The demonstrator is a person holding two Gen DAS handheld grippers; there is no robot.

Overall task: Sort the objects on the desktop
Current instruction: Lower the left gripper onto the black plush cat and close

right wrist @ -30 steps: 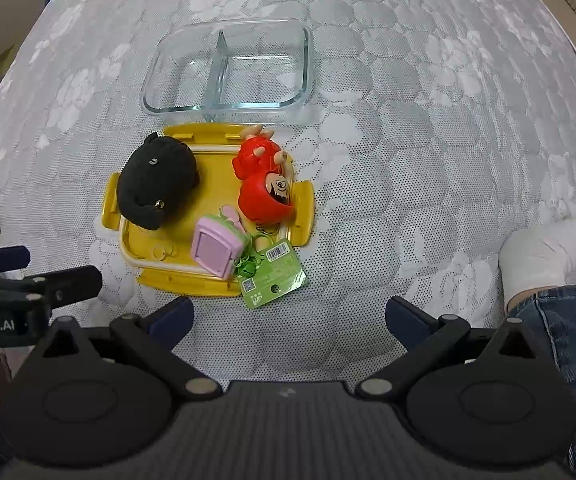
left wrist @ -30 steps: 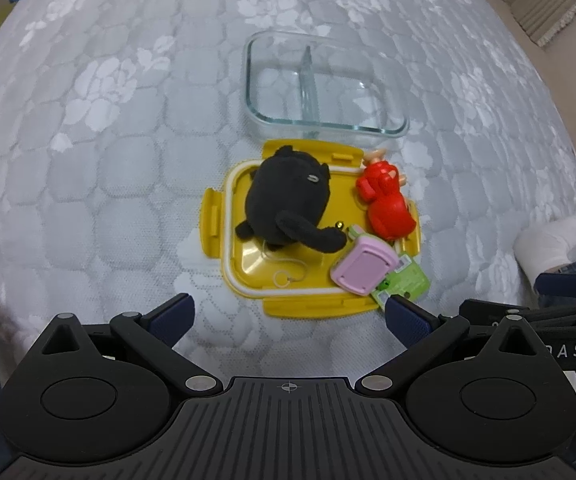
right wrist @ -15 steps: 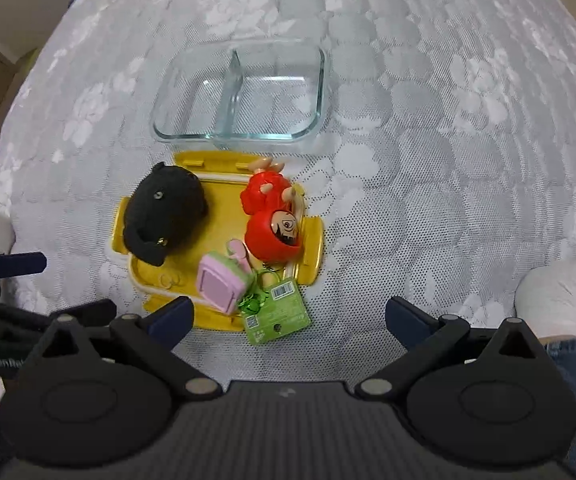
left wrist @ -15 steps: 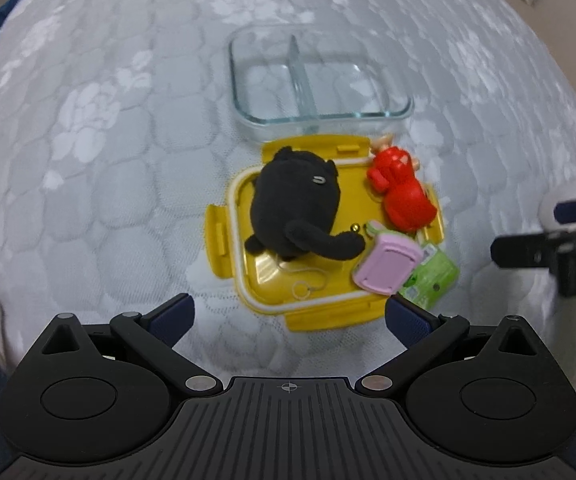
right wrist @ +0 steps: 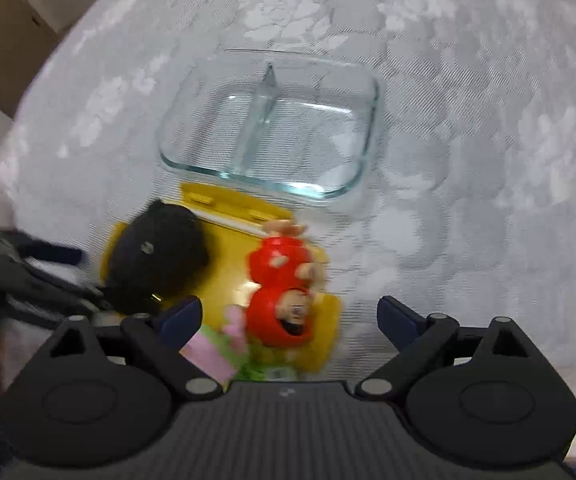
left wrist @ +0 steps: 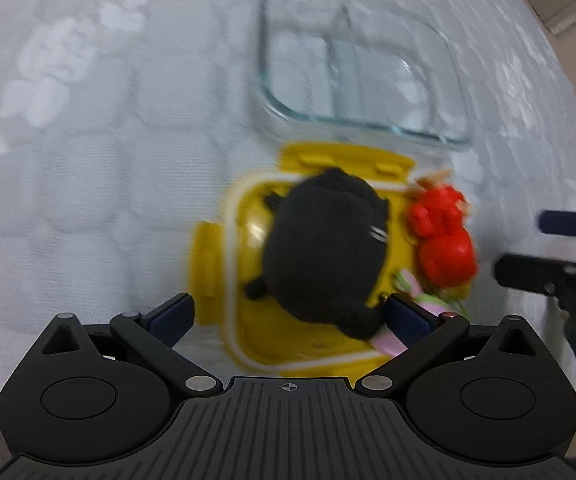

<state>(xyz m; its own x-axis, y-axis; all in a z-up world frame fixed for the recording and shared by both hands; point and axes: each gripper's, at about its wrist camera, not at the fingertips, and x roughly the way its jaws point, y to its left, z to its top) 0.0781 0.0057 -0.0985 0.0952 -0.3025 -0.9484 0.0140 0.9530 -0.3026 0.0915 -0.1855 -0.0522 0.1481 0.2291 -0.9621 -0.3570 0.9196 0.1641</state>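
We hold the left gripper low over the near edge of the yellow lid, its fingers spread wide, with the black plush toy lying between and just beyond the tips; nothing is clamped. We hold the right gripper with its fingers likewise apart and unloaded, above the lid's near right corner, where the pink item and a green tag lie partly hidden under the gripper body. Both views are motion-blurred, so the pink item's exact form cannot be confirmed. The red doll figure lies along the lid's right edge, beside the plush toy. Beyond the lid's far edge, the two-compartment glass container sits on the patterned cloth, just behind the lid.
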